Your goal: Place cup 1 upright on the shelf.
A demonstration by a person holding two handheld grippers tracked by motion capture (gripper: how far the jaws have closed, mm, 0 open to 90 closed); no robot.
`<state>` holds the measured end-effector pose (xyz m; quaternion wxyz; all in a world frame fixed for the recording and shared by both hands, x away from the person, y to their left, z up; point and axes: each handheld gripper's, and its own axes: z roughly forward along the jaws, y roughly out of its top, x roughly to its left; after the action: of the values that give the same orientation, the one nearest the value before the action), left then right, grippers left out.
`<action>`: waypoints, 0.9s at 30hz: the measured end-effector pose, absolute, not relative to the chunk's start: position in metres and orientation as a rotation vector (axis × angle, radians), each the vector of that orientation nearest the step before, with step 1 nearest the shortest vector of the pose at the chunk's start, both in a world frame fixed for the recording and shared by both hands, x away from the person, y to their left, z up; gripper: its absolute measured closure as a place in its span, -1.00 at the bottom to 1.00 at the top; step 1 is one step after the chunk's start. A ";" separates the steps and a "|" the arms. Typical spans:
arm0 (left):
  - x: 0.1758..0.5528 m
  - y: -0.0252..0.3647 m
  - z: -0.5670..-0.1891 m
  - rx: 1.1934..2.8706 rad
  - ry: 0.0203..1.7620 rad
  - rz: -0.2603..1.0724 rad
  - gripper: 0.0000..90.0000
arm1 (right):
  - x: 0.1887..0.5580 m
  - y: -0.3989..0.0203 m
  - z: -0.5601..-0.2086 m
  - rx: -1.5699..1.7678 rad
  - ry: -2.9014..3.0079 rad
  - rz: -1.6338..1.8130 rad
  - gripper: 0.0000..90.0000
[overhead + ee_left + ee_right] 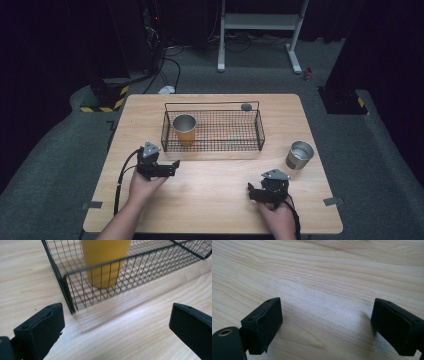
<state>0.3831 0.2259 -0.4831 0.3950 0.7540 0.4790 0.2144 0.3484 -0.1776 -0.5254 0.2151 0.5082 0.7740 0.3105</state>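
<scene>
Fingers (40, 332) of both grippers standing spread, holding nothing | yellow metal cup (185, 128) sitting upright in black wire basket (212, 147) on counter (210, 200) | left gripper (172, 166) facing it; judging: descend over rim, avoiding basket wall.

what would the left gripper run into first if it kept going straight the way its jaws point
Most likely the near-left corner of the black wire mesh basket, with the yellow metal cup standing just behind that wall. The left gripper is open, bare wooden table ahead; depth is uncertain.
</scene>
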 end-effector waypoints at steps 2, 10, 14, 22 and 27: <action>0.380 0.226 -0.487 1.921 1.214 0.529 -0.99 | 0.348 -0.178 -0.525 1.408 2.146 0.862 -0.78; 0.371 0.231 -0.500 1.954 1.225 0.504 -0.98 | 0.348 -0.178 -0.525 1.409 2.146 0.862 -0.78; 0.366 0.233 -0.509 1.967 1.243 0.481 -0.98 | 0.348 -0.178 -0.525 1.409 2.146 0.861 -0.78; 0.356 0.234 -0.520 2.028 1.251 0.482 -0.97 | 0.348 -0.178 -0.525 1.410 2.146 0.861 -0.78; 0.350 0.234 -0.526 2.046 1.267 0.480 -0.97 | 0.348 -0.178 -0.525 1.410 2.146 0.861 -0.78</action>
<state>0.3502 0.2337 -0.5263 0.3371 0.7849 0.4861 0.1843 0.3483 -0.1776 -0.5254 0.2150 0.5084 0.7739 0.3105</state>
